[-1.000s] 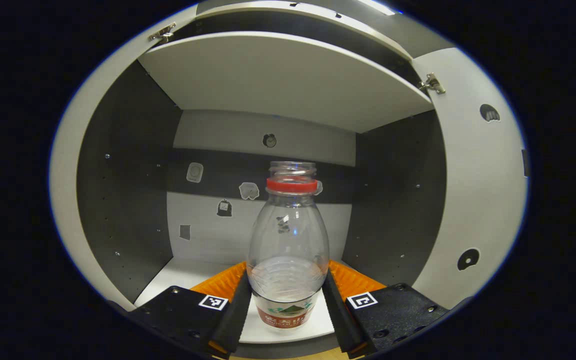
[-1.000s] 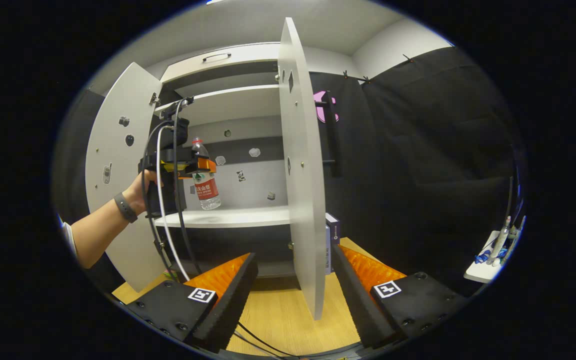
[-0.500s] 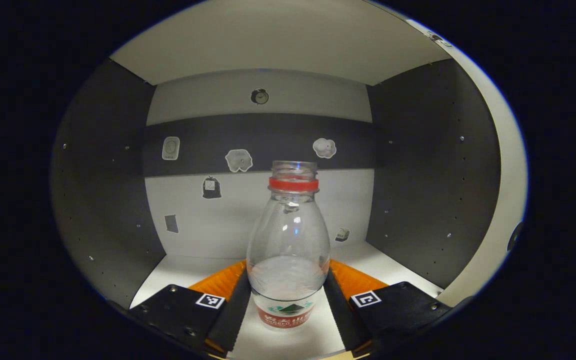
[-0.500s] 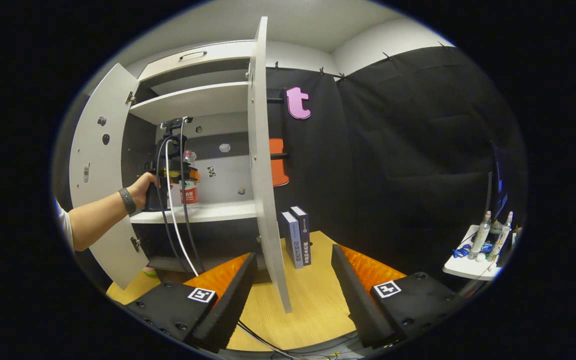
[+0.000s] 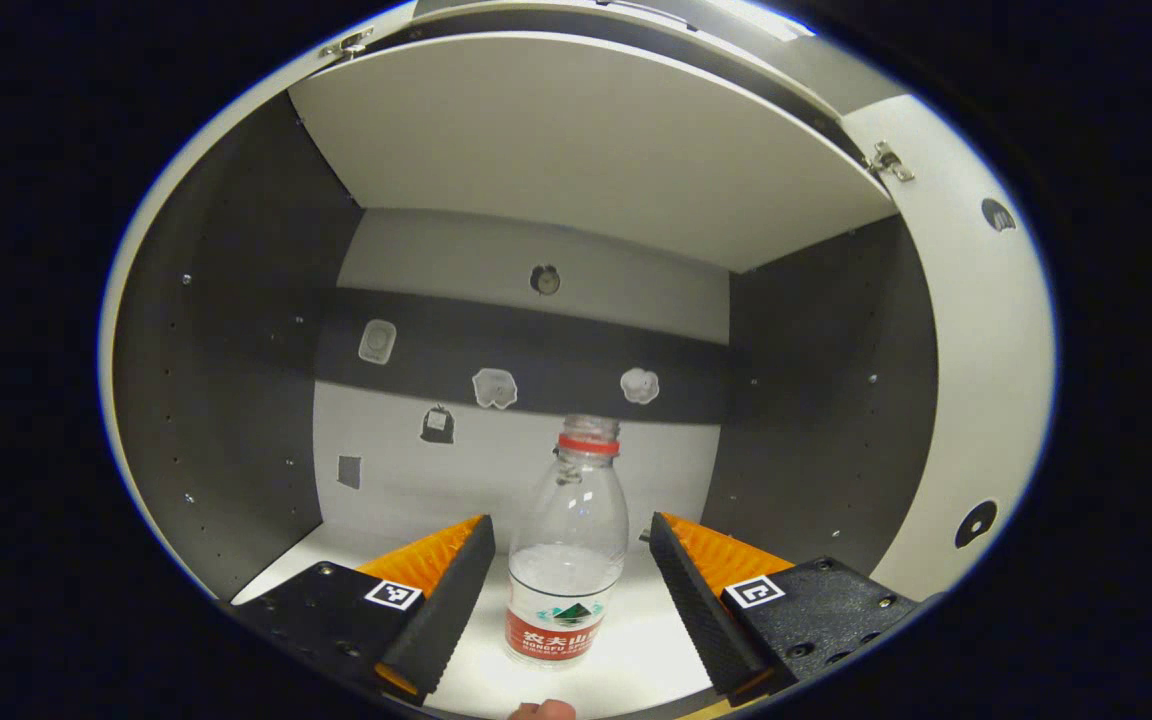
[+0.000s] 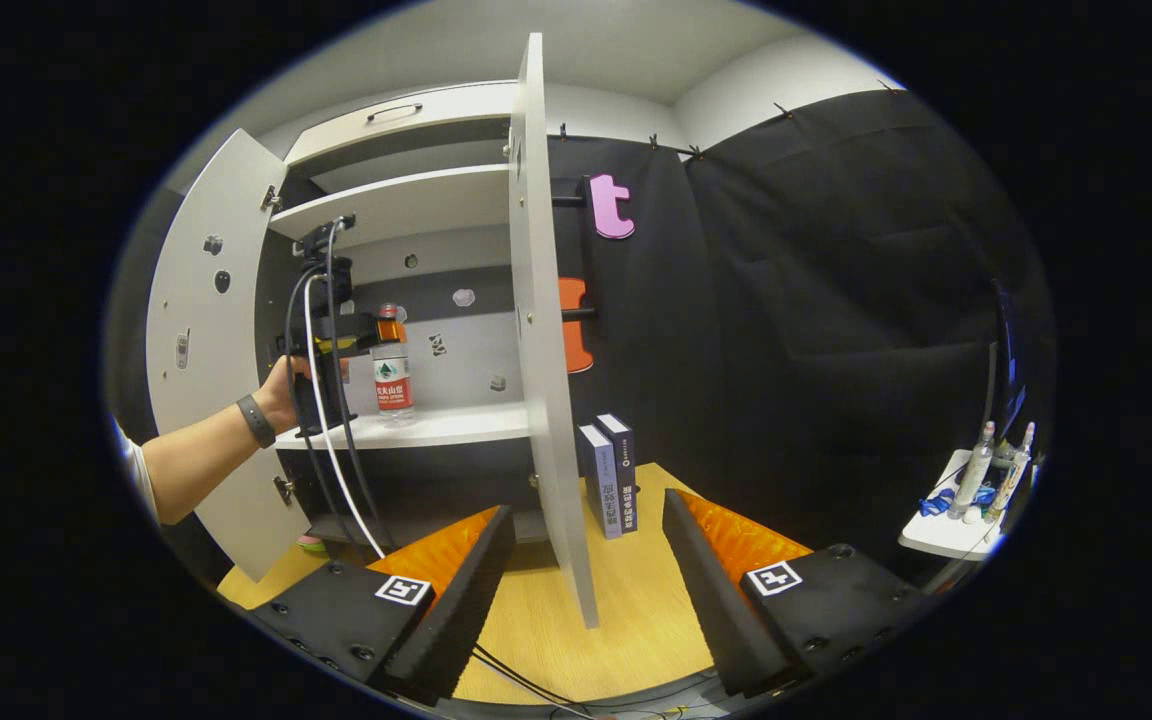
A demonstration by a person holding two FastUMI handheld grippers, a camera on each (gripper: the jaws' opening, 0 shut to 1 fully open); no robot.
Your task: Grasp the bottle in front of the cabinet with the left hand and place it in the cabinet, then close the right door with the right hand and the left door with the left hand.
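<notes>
Your left gripper (image 5: 568, 570) now has its fingers spread apart, with a gap on each side of the bottle (image 5: 568, 560); half a second ago they were clamped on it. The bottle stands upright on the white shelf (image 5: 636, 655) of the cabinet, at the lower centre of the left gripper view, farther from the camera than before, so you are already backing out. That suggests the placing step is done and the doors come next.

In the right gripper view, your right gripper (image 6: 586, 560) sits at the bottom of the frame with its fingers apart and nothing between them. The right door (image 6: 541, 330) stands edge-on just above it, running up the centre of the frame, and the left door (image 6: 206, 340) is swung wide at the left.

Your left hand (image 6: 286, 385) and its trailing cables (image 6: 331, 440) are in the cabinet opening. Two dark boxes (image 6: 608, 480) stand on the wooden floor just right of the right door's lower edge, on the side away from the cabinet.
</notes>
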